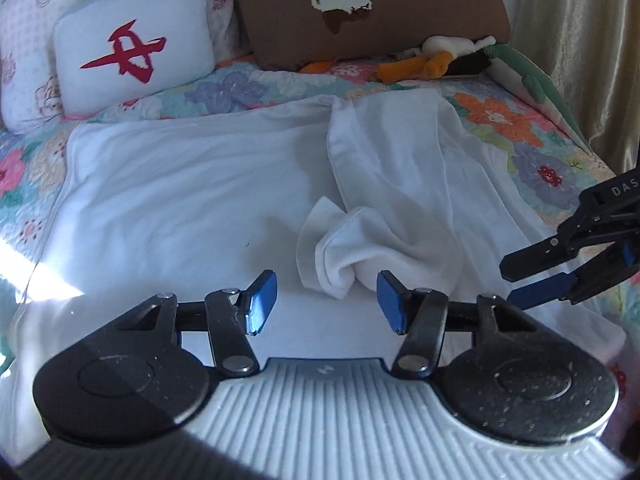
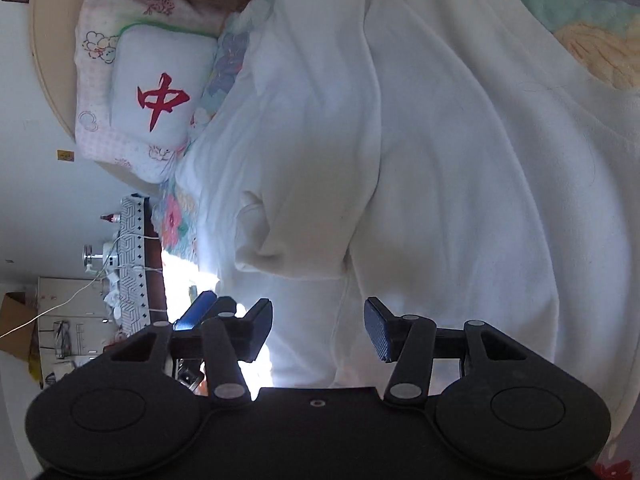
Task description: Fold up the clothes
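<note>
The left claw (image 1: 326, 306) stands wide apart and empty, hovering over the white fleece garment (image 1: 192, 200) spread on the floral quilted bed (image 1: 500, 120), whose bunched sleeve cuff (image 1: 336, 252) lies just ahead between its blue pads. The right claw (image 2: 318, 328) is likewise spread wide, holding nothing, above the same garment's folds.

The white sweatshirt (image 1: 180, 184) is soft matt cloth, its rolled cuff (image 1: 340, 256) showing a fleecy, napped inside; beneath it the floral quilt (image 1: 500, 120) is stitched, puckered cotton. Behind the sweatshirt, the brown cushion (image 1: 360, 12) looks like matt, finely woven fabric. The left gripper (image 1: 326, 304) has matt black plastic arms, bright metal pivot pins, smooth blue pads (image 1: 262, 304) and a ribbed white plastic body.
</note>
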Available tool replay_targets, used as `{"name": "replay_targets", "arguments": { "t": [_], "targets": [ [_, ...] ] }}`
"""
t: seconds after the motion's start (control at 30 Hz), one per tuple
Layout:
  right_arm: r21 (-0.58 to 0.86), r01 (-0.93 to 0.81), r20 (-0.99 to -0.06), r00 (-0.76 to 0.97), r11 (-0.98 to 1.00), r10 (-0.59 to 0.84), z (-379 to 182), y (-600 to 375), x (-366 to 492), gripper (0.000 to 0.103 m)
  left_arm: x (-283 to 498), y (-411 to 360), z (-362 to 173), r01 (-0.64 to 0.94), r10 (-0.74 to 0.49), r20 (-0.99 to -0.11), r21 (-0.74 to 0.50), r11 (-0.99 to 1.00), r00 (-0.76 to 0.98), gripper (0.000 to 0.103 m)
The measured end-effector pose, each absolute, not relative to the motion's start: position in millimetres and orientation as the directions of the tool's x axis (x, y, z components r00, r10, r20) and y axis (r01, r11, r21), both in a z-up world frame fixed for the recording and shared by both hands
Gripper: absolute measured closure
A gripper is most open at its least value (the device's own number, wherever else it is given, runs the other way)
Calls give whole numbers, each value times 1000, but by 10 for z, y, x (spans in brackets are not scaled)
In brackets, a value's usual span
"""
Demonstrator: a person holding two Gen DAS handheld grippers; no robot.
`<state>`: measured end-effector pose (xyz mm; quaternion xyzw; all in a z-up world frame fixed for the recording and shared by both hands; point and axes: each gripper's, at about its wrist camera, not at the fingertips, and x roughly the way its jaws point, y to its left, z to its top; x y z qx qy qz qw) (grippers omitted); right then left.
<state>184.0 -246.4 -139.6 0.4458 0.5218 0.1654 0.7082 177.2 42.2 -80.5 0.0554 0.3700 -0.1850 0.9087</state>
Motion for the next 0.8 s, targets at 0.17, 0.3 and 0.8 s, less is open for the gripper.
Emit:
{"name": "replay_targets", "arguments": {
  "t": [0.17, 0.3, 0.8],
  "targets": [
    [780, 151, -599, 464, 608, 653, -1296, -2411, 1953, 45, 1922, 242, -1005, 457, -332, -678, 7, 890, 656, 46],
    [730, 78, -620, 493, 679, 611, -1235, -2314, 2053, 44, 1979, 85, -1108, 502, -352, -670, 36, 864, 654, 63],
    [754, 76, -594, 501, 652, 629, -1225, -2373, 2087, 34, 2123, 830, -1076, 283, -717, -517, -681, 675, 468, 98]
  ]
}}
